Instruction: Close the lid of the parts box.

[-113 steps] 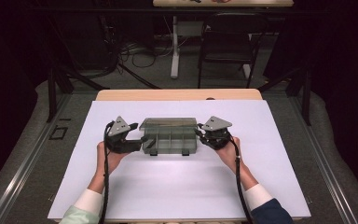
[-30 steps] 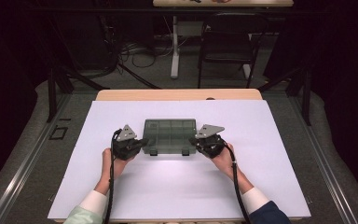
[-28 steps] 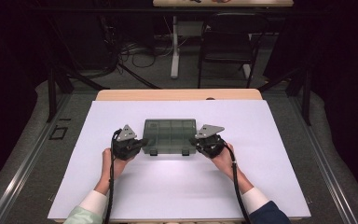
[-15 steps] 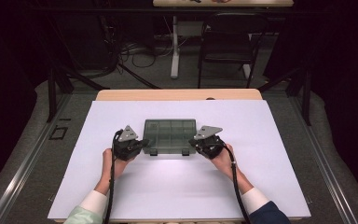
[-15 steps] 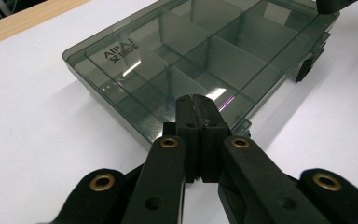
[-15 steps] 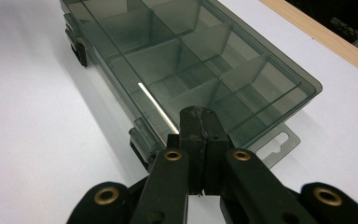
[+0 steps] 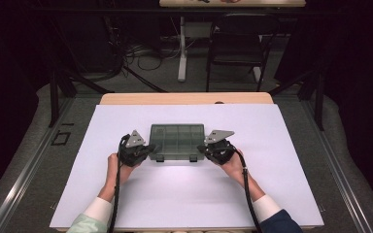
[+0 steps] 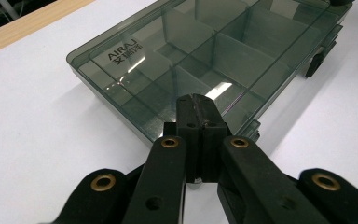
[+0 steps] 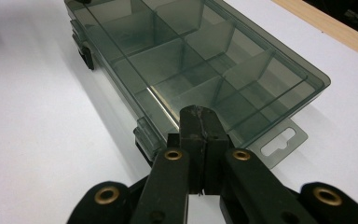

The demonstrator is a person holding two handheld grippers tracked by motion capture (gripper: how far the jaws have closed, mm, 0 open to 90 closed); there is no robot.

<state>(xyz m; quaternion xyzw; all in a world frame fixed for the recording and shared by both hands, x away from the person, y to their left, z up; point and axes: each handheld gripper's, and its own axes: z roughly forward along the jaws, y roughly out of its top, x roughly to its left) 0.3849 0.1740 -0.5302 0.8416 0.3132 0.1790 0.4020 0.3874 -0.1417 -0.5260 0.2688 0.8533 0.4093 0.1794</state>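
Observation:
A smoky translucent compartment box (image 7: 177, 140) lies flat with its lid closed in the middle of the white table cover (image 7: 184, 199). Two black latches face the person. My left gripper (image 7: 149, 149) meets the box's front left corner, and its jaws are pressed together with nothing between them. In the left gripper view the shut tips (image 8: 198, 105) sit over the box (image 8: 205, 51) at its edge. My right gripper (image 7: 203, 149) mirrors this at the front right corner. The right gripper view has the shut tips (image 9: 199, 116) above the box (image 9: 200, 56), beside its hang tab (image 9: 284, 142).
The table's wooden far edge (image 7: 184, 98) borders the white cover. Behind the table a black chair (image 7: 238, 39) stands on the floor beside loose cables (image 7: 141, 53). White surface stretches to both sides of the box and toward the person.
Since the earliest frame the box and both grippers have come nearer the person and the box now lies flat. Over the last second nothing has moved.

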